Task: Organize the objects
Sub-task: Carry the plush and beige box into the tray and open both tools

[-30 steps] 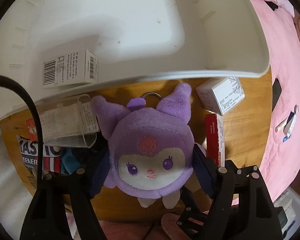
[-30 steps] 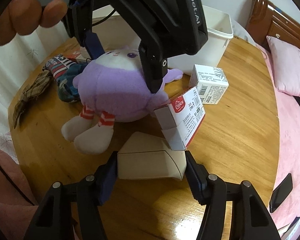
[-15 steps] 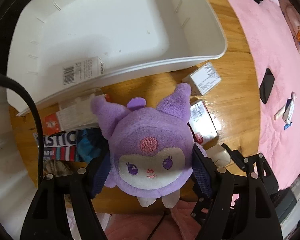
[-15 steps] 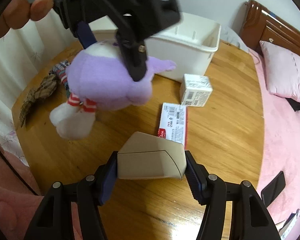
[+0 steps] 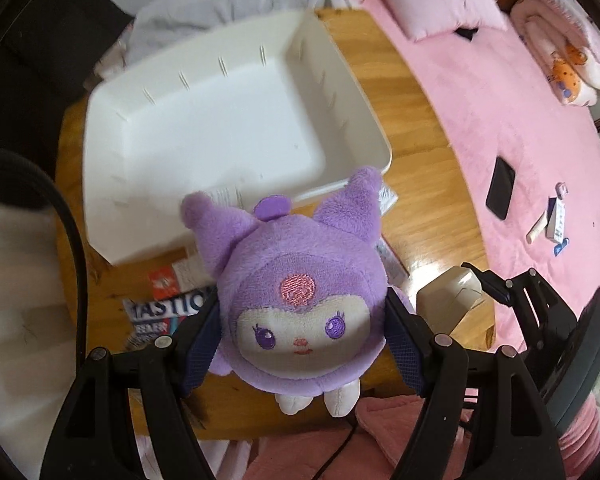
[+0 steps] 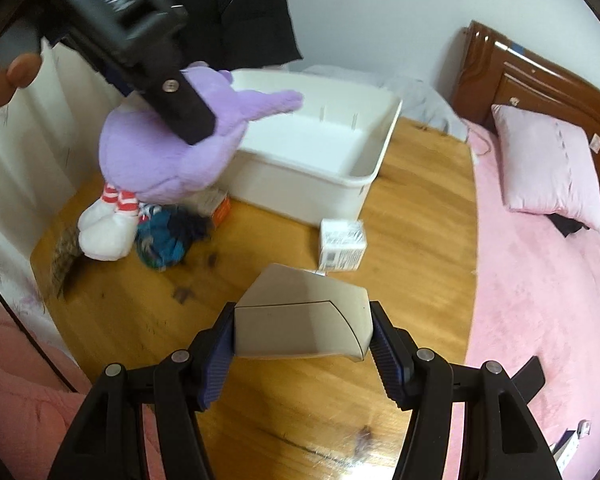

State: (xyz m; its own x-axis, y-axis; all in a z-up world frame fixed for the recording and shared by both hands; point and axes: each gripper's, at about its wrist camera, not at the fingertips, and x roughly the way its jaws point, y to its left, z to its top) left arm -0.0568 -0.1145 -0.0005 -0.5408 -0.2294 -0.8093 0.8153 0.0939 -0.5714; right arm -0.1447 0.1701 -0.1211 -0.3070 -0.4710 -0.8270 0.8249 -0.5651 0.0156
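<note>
1. The left gripper (image 5: 300, 344) has its jaws clamped on the sides of a purple plush toy (image 5: 300, 300), which hangs in the air above the wooden table (image 5: 420, 208), face turned back toward the camera.
2. From the right wrist view the plush toy (image 6: 160, 152) sits just in front of the near wall of the white bin (image 6: 312, 184), its ear reaching over the rim and its white feet with red-striped socks dangling below.
3. The white bin (image 5: 112, 200) stands open-topped on the table; a small labelled box seems to lie inside near the front wall, mostly hidden by the toy's ear.
4. The right gripper (image 6: 302, 340) holds a beige angular block (image 6: 300, 320) pinched between its blue pads, above the table.
5. On the table lie a small white carton (image 6: 342, 244), just beside the bin's corner, a bundle of dark blue cloth (image 6: 168, 240) under the toy's feet, and a printed packet (image 5: 168, 308).
6. A pink bed (image 6: 540, 280) with a pink pillow (image 6: 544, 168) borders the table, and a black phone (image 5: 500, 194) rests on the blanket.
</note>
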